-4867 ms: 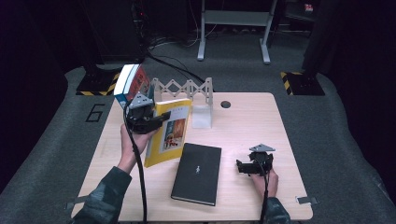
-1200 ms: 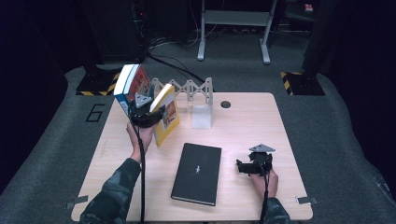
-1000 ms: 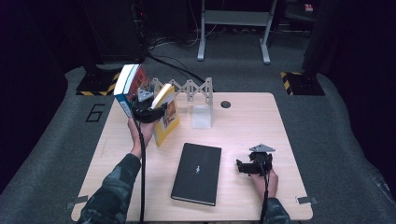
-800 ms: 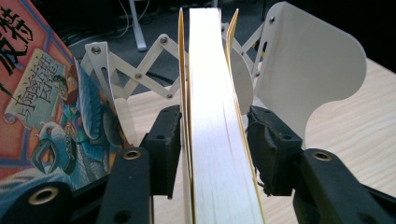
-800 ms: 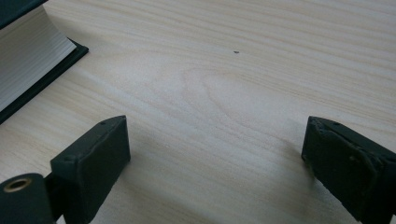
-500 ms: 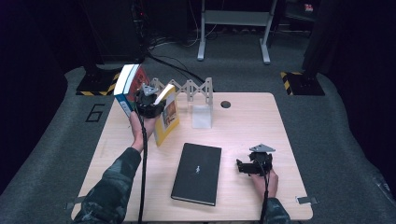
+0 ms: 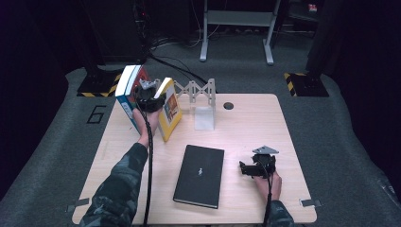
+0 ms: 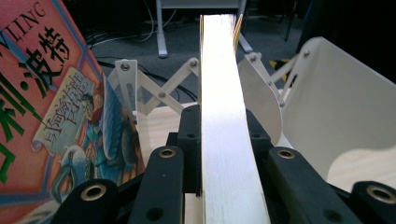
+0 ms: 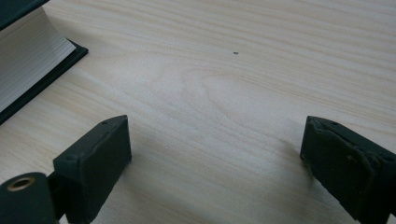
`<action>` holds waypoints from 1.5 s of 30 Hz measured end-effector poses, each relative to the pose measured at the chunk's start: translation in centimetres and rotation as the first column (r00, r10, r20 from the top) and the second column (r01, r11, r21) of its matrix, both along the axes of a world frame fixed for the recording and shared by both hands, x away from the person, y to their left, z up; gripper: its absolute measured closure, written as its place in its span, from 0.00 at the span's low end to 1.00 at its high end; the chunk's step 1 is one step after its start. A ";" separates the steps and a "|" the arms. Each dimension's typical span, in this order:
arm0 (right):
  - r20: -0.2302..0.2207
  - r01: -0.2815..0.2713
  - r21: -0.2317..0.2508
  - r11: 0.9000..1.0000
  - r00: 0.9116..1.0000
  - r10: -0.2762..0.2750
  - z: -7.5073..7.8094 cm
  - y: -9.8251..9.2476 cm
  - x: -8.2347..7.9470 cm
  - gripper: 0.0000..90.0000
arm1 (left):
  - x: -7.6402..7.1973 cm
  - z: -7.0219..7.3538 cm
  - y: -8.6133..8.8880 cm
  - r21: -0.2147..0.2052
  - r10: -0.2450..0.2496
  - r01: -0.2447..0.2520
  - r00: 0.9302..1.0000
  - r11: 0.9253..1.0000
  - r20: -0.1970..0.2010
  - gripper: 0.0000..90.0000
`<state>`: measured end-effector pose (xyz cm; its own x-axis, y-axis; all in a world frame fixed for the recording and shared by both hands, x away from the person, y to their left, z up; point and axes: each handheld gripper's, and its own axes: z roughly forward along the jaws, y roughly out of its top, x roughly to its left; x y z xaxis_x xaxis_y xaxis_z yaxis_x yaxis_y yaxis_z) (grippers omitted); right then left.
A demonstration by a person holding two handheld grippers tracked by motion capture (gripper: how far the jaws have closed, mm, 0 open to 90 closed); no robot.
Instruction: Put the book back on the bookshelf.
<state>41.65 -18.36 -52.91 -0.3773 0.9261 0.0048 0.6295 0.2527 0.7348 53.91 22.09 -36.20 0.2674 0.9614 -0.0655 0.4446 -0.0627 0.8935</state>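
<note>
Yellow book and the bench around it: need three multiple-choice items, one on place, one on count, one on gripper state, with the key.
1. Where does the black book lie?
A. flat on the table
B. in the rack
C. on the floor

2. How many books show in the high view?
A. two
B. three
C. five

3. How is the left gripper?
A. open over the table
B. shut on the yellow book
C. shut on a cable

Key: 1 A, it rests flat mid-table. 2 B, black, yellow, and a blue-and-red book. 3 B, its fingers clamp the page edge.

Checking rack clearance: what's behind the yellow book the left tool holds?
Behind the yellow book clamped in the left tool: the white accordion rack and its dividers. The book covers the slot directly behind it.
</note>
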 end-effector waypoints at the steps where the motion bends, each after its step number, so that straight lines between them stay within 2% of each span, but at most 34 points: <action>1: 0.002 0.000 0.001 1.000 1.000 0.000 0.0 0.0 0.0 0.09 | 0.2 0.0 0.0 -0.002 0.007 -0.007 1.000 1.000 0.002 0.83; 8: 0.001 -0.001 0.001 1.000 1.000 0.001 0.0 0.0 0.0 0.09 | 1.8 0.3 -0.1 -0.042 0.068 -0.068 0.998 0.997 0.009 0.83; 14: 0.002 -0.004 -0.003 1.000 1.000 0.004 0.0 0.0 0.0 0.10 | 3.3 -0.1 -0.1 -0.048 0.118 -0.118 0.993 0.992 -0.015 0.83; 17: 0.002 -0.006 -0.003 1.000 1.000 0.006 0.0 0.0 0.0 0.10 | 4.0 -0.4 0.2 -0.077 0.146 -0.148 0.988 0.986 -0.041 0.83; 22: 0.003 -0.007 -0.003 1.000 1.000 0.007 0.0 0.0 0.0 0.10 | 4.6 -0.8 0.5 -0.096 0.189 -0.193 0.981 0.977 -0.048 0.83; 27: 0.003 -0.008 -0.003 1.000 1.000 0.008 0.0 0.0 0.0 0.10 | 4.9 -0.8 0.6 -0.076 0.198 -0.201 0.979 0.977 -0.038 0.83; 29: 0.003 -0.008 -0.003 1.000 1.000 0.008 0.0 0.0 0.0 0.10 | 5.1 -0.9 0.7 -0.092 0.210 -0.213 0.977 0.973 -0.035 0.83; 32: 0.000 -0.005 0.000 1.000 1.000 0.005 0.0 0.0 0.0 0.10 | 5.3 -1.0 0.9 -0.090 0.225 -0.227 0.974 0.970 -0.031 0.83; 38: 0.001 -0.006 -0.001 1.000 1.000 0.006 0.0 0.0 0.0 0.10 | 5.4 -0.9 1.2 -0.066 0.229 -0.231 0.973 0.971 -0.038 0.82; 40: 0.005 -0.011 -0.005 1.000 1.000 0.011 0.0 0.0 0.0 0.10 | 5.3 -0.7 1.2 -0.049 0.226 -0.227 0.974 0.973 -0.034 0.79; 42: 0.001 -0.006 -0.001 1.000 1.000 0.006 0.0 0.0 0.0 0.10 | 5.0 -0.2 1.0 -0.022 0.217 -0.217 0.976 0.976 -0.022 0.70; 45: 0.001 -0.007 -0.001 1.000 1.000 0.007 0.0 0.0 0.0 0.10 | 4.5 0.5 0.9 0.008 0.219 -0.219 0.976 0.976 -0.011 0.62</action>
